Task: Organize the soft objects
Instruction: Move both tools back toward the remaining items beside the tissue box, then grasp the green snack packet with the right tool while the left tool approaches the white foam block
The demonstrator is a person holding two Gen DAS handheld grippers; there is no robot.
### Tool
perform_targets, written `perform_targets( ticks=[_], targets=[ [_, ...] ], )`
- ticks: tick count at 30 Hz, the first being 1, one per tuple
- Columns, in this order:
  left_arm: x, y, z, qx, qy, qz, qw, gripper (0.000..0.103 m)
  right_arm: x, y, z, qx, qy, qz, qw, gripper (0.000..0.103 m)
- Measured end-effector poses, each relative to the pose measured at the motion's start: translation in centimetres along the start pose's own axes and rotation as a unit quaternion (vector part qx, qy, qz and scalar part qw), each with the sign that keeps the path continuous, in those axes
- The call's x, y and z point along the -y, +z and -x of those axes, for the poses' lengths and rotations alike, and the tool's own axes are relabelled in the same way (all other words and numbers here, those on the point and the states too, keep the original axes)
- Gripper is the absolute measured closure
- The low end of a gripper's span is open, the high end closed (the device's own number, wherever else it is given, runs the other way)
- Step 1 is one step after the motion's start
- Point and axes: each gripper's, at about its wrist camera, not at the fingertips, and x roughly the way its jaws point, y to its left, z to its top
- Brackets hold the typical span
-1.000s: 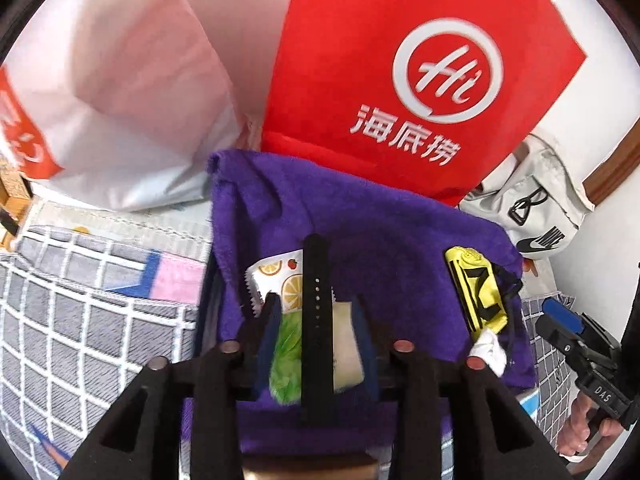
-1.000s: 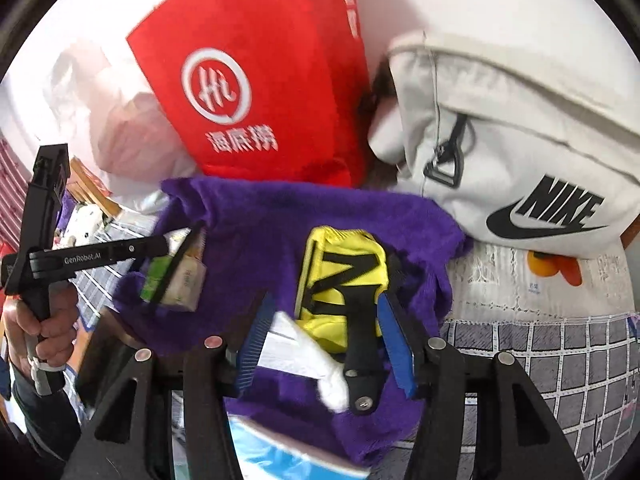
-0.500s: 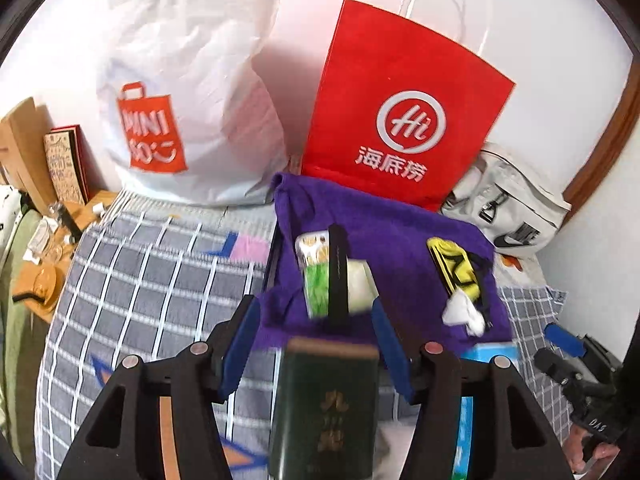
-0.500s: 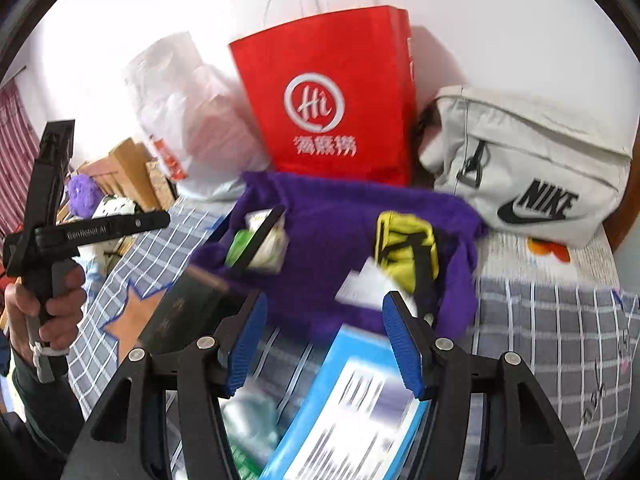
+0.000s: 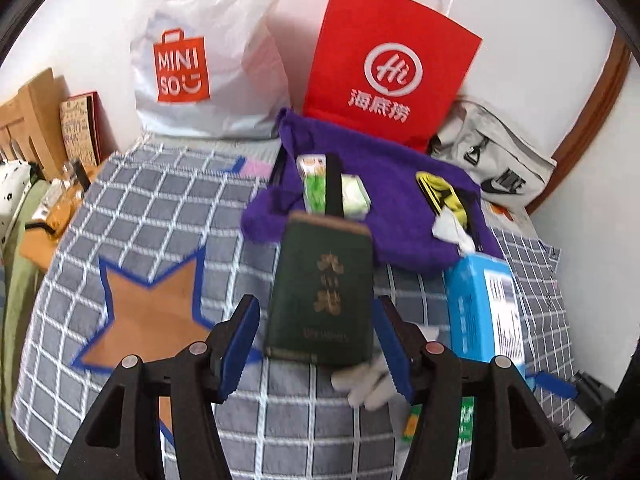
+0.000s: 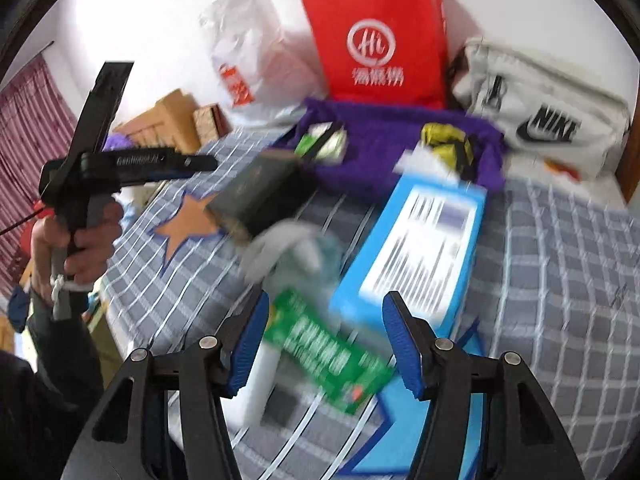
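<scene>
L gripper (image 5: 316, 344) sits at 6 o'clock in the left wrist view, jaws about half open after just widening, gripping nothing; the dark green box (image 5: 324, 288) lies on the bed betw. the blue pads but they don't press it. R gripper (image 6: 324, 344) is likewise at 6 o'clock in its own view, jaws roughly half open, just opened a bit, empty, w/ a green packet (image 6: 328, 352) blurred on the quilt below. Just beyond, a crumpled white tissue (image 5: 368, 380) at 5 o'clock, light and floppy, prob. easiest pinched at a raised fold. Blue box (image 5: 484, 312) at 3 o'clock, stiff carton, not a soft item by the look. Checked quilt (image 5: 160, 208) w/ an orange star patch spreads toward 9 o'clock. Farther out at 12 o'clock, the purple towel (image 5: 392, 200), the main soft thing: thick, limp, it'll sag and drag, so I'd take it at a corner or edge, ideally both grippers on two corners. On it sit a green-white snack pack (image 5: 352, 196) w/ a black strap across it, crinkly and slippery, and a yellow pouch (image 5: 440, 192) toward 2 o'clock, soft, best grabbed mid-body. Anything on the towel will likely slide off if it's lifted. Farthest, against the wall: white Miniso bag (image 5: 208, 52) at 11, red paper bag (image 5: 392, 60) at 1, grey sling bag (image 5: 496, 156) at 2.
</scene>
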Motion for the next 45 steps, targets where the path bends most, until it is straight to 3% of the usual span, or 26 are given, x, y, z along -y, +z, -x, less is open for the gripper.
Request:
perform_targets(
  ticks=[3, 10, 20, 23, 26, 30, 37, 38, 39, 45],
  targets=[
    [0.1, -1.6, 0.3, -0.007, 0.002, 0.000, 1.0000, 0.046, -0.6, -2.0, -0.6, -0.013, 0.008, -0.003, 1.000, 0.043],
    [-0.9, -4.8, 1.3, -0.009, 0.004, 0.000, 1.0000, 0.046, -1.1, -4.2, -2.8, -0.032, -0.049, 0.036, 0.998, 0.044],
    [-1.6, -6.9, 1.2, -0.011, -0.004, -0.005, 0.9999, 0.046, -2.0, -4.3, -6.4, -0.060, -0.060, 0.146, 0.986, 0.043],
    [-1.5, -7.0, 1.0, -0.014, -0.009, -0.008, 0.9998, 0.046, -2.6, -4.4, -7.8, -0.076, -0.067, 0.172, 0.980, 0.039],
    [-1.3, -7.0, 0.9, -0.015, -0.011, -0.015, 0.9997, 0.046, -2.6, -4.1, -8.5, -0.073, -0.065, 0.168, 0.981, 0.039],
    [-1.1, -7.1, 0.7, -0.018, -0.016, -0.019, 0.9995, 0.046, -1.9, -3.5, -8.3, -0.065, -0.057, 0.126, 0.988, 0.061],
    [-0.9, -7.5, 0.5, -0.024, -0.022, -0.022, 0.9992, 0.046, -2.0, -4.4, -5.4, -0.048, -0.054, 0.101, 0.992, 0.074],
    [-0.8, -7.6, 0.6, -0.024, -0.023, -0.022, 0.9992, 0.046, -2.0, -4.5, -4.9, -0.044, -0.056, 0.097, 0.993, 0.079],
    [-0.8, -7.7, 0.7, -0.024, -0.023, -0.023, 0.9992, 0.046, -1.9, -4.7, -4.5, -0.041, -0.057, 0.092, 0.993, 0.092],
    [0.1, -8.9, 1.0, -0.032, -0.028, -0.039, 0.9983, 0.046, -0.6, -6.4, -2.4, -0.032, -0.078, 0.055, 0.995, 0.092]
  ],
)
